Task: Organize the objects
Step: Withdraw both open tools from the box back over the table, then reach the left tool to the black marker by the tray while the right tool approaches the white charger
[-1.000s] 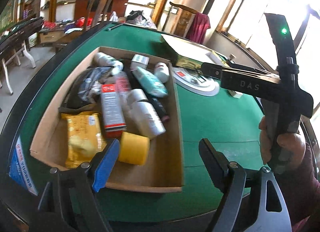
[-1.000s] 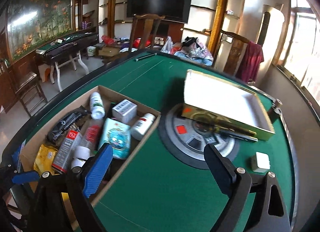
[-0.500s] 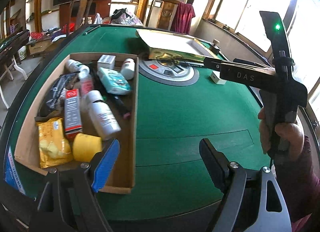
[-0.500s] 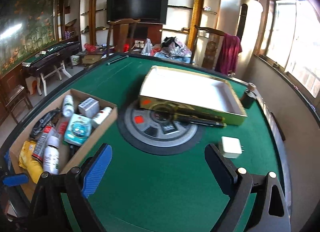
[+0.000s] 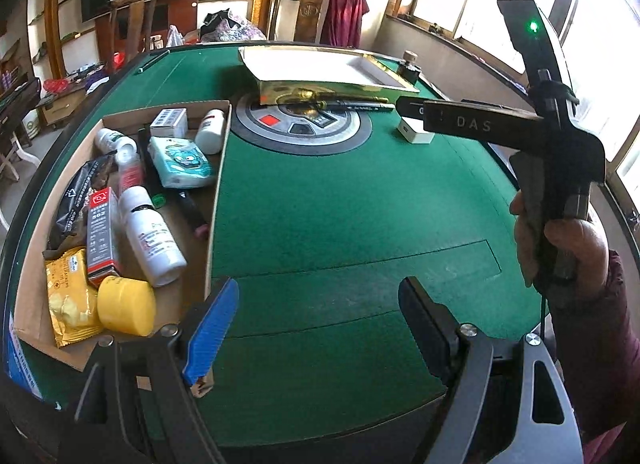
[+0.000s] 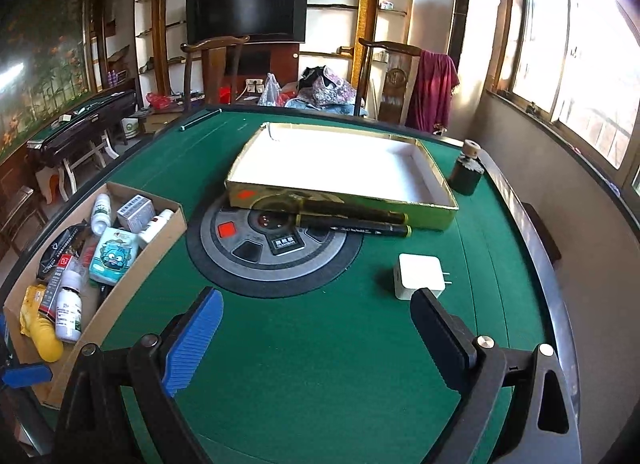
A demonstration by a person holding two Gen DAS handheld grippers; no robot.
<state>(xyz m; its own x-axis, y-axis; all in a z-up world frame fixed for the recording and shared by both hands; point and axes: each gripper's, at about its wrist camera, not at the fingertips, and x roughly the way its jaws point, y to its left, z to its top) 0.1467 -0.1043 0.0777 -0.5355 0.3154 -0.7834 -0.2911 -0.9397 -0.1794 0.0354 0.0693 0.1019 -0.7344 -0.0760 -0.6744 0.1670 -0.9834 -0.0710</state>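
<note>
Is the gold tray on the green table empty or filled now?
Empty. The gold tray shows only its bare white inside; the two black markers lie outside it, along its front wall.

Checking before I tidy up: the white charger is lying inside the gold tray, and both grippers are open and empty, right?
Not quite. The charger lies on the green table, in front of the gold tray, not in it; the right wrist view shows this. The left gripper and the right gripper are open and empty.

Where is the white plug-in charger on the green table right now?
In the right wrist view the white charger lies on the green felt right of the round centre console, just in front of the two black markers and the gold box.
</note>
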